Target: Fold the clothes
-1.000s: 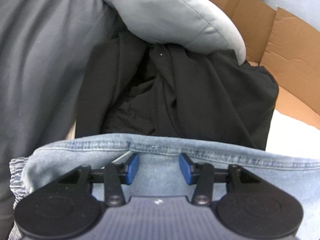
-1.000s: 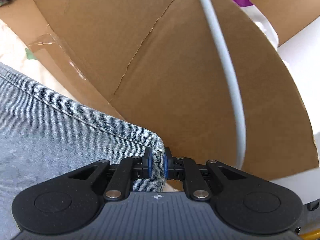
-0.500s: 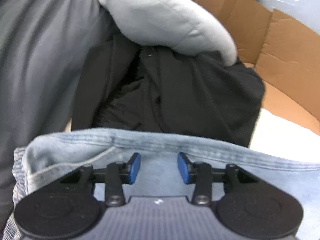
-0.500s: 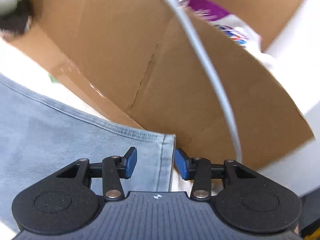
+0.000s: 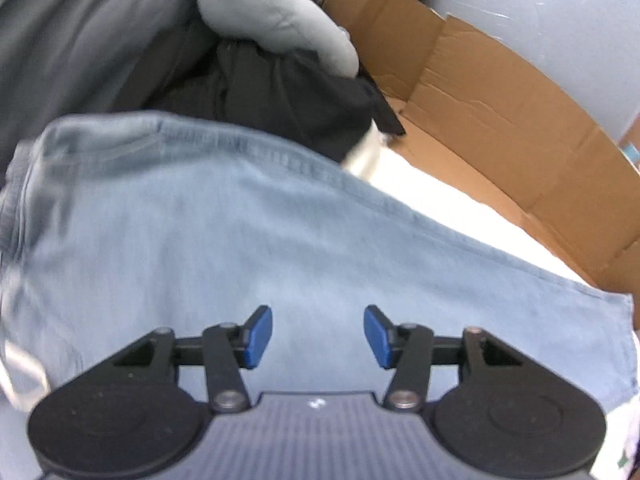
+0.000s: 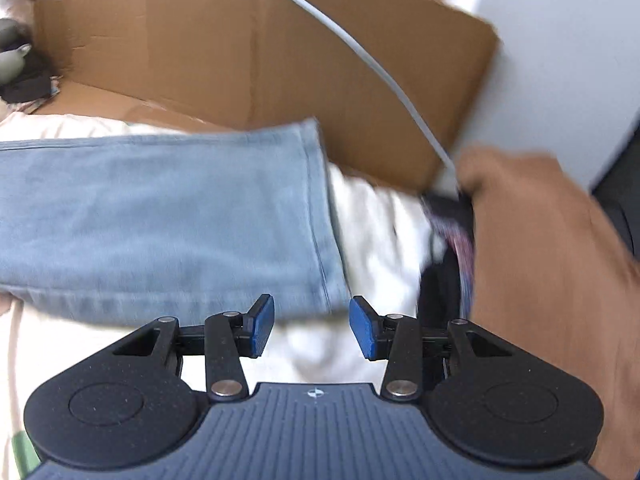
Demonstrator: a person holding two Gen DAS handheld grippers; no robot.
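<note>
Two claws, left (image 5: 318, 336) and right (image 6: 312, 328), both apart and empty above one denim garment (image 5: 240, 232).

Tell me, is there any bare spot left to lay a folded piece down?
Some. White bedding lies bare between the jeans' hem and the hand, and in a strip between the jeans and the cardboard. The far end is crowded with black clothes and a grey garment.
</note>
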